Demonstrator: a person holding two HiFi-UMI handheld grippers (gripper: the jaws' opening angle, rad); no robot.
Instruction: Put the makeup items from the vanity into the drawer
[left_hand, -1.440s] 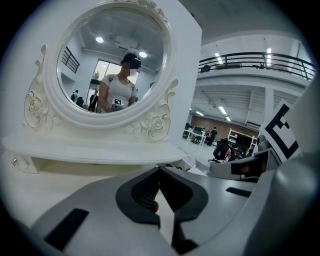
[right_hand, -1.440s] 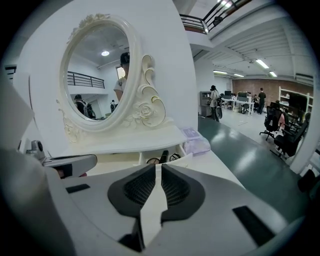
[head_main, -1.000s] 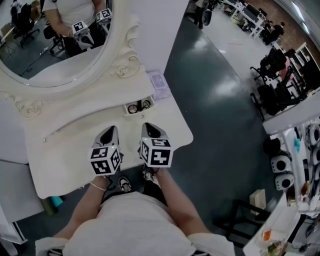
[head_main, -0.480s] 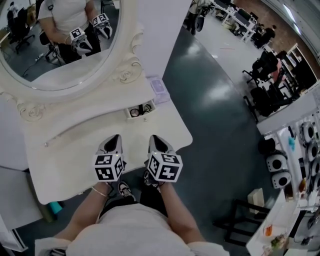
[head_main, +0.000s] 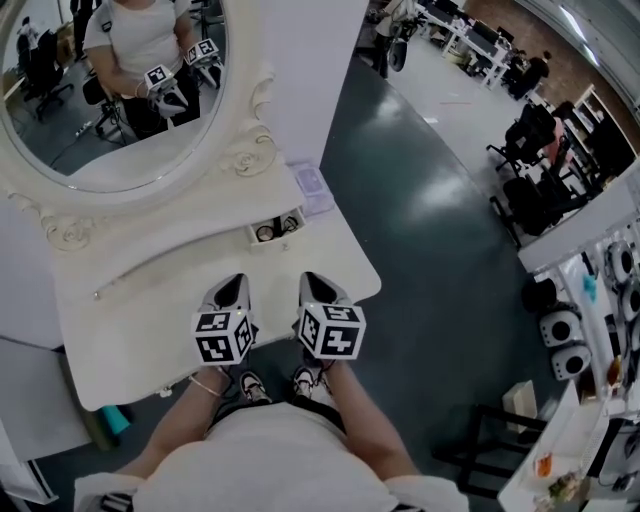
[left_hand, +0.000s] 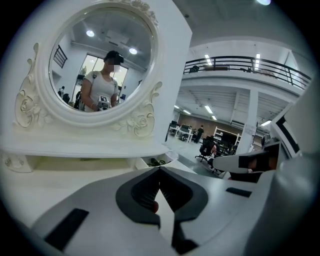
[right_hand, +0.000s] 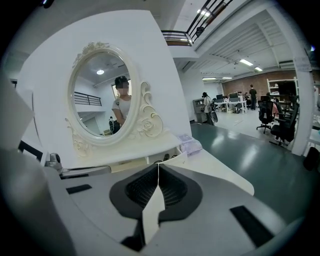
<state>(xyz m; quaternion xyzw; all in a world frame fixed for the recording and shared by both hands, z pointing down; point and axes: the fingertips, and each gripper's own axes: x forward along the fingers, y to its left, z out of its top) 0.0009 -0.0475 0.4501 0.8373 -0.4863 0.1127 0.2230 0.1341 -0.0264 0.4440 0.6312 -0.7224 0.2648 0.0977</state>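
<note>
A small open drawer (head_main: 272, 229) sits under the shelf of the white vanity (head_main: 150, 300), with dark makeup items (head_main: 266, 233) lying in it. It also shows ahead as the drawer (left_hand: 155, 161) and the drawer (right_hand: 167, 157) in the two gripper views. My left gripper (head_main: 236, 280) hovers over the tabletop's front part, short of the drawer, its jaws closed tip to tip on nothing (left_hand: 159, 168). Beside it, my right gripper (head_main: 314, 279) is also shut and empty (right_hand: 158, 164).
A clear lilac box (head_main: 312, 188) stands on the shelf right of the drawer. An oval mirror (head_main: 110, 90) in a carved frame backs the vanity and reflects the person. The vanity's right edge (head_main: 372, 275) drops to dark floor; desks and chairs stand far right.
Both grippers have drawn back a little from the drawer toward the person, and the right one has shifted slightly right. Both stayed shut.
</note>
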